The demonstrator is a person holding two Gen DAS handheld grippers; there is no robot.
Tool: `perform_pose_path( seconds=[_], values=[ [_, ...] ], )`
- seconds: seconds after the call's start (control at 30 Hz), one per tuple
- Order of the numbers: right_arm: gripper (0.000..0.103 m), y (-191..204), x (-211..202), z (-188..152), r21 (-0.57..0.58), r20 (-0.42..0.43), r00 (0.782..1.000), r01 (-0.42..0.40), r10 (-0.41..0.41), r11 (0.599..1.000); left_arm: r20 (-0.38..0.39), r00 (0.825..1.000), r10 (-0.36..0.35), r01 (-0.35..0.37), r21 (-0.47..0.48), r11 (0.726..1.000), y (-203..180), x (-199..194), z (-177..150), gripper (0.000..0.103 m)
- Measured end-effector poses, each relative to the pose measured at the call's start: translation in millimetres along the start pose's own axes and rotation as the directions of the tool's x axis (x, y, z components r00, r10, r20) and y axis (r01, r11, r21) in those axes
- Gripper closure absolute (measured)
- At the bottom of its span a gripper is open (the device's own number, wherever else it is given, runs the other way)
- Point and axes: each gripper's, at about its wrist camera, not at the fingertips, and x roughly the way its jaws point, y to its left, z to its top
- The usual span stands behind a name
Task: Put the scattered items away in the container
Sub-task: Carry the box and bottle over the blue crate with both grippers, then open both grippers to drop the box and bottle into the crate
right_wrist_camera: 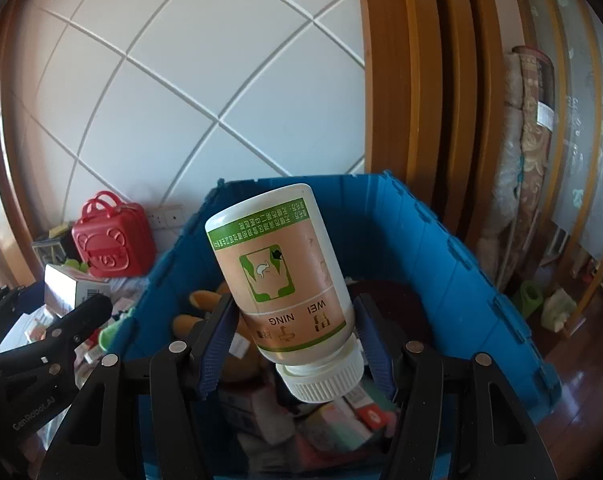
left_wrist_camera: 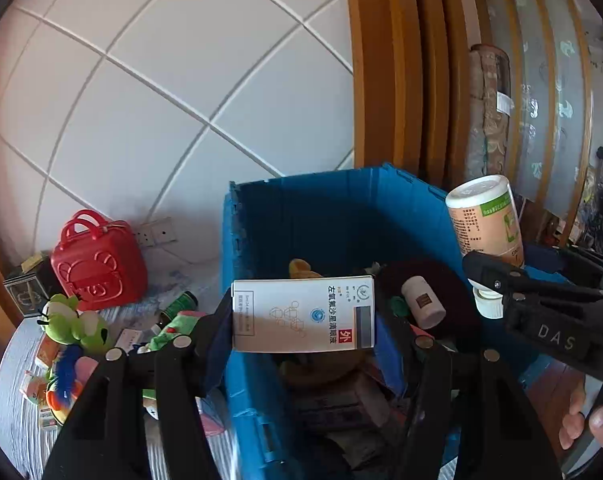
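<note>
Wall (left_wrist_camera: 173,92): white tiles with pale grout lines, at the far side.
Wall socket (left_wrist_camera: 157,234): white, low on the tiles, far left.
Door frame (left_wrist_camera: 401,80): orange-brown wood, far right.
Rolled fabric (right_wrist_camera: 529,160): patterned, standing upright right of the frame.
Floor (right_wrist_camera: 581,380): dark glossy wood, near right.

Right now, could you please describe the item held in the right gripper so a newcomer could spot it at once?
Find the big blue crate by the white tiled wall. Above its open top, the right gripper clamps a plastic bottle upside down, white ribbed cap nearest the camera. Unlike the flat white medicine box beside it, it is round, with a tan-and-green label.
</note>
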Motion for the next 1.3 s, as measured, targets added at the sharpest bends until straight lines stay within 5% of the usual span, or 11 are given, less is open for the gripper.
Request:
perform_pose_path(
  seconds=[0.33, 1.03, 1.23, 1.3],
  values=[
    [0.044, -83.0, 53.5, -29.4, 0.000, -0.241, 0.969, 0.048, -0.047, 0.999, -0.300, 0.954, -0.032, 0.053, 0.063, 0.997, -75.9, 67.5, -11.4, 0.042],
    [0.048, -105.9, 63.2, -40.1, -0.070, -0.292, 0.948, 0.107, -0.123, 0.992, -0.354, 0.935, -0.035, 0.073, 0.095, 0.993, -107.3, 76.7, -20.2, 0.032],
    [0.041, -106.9, 49.2, -44.9, -0.074, -0.280, 0.952, 0.108, -0.125, 0.991, -0.346, 0.937, -0.042, 0.077, 0.087, 0.993, -108.7, 68.9, -23.4, 0.032],
    [0.024, -107.1, 43.0, -45.8, -0.071, -0.270, 0.955, 0.110, -0.125, 0.991, -0.343, 0.938, -0.044, 0.077, 0.086, 0.993, -109.2, 66.1, -24.6, 0.032]
  ],
)
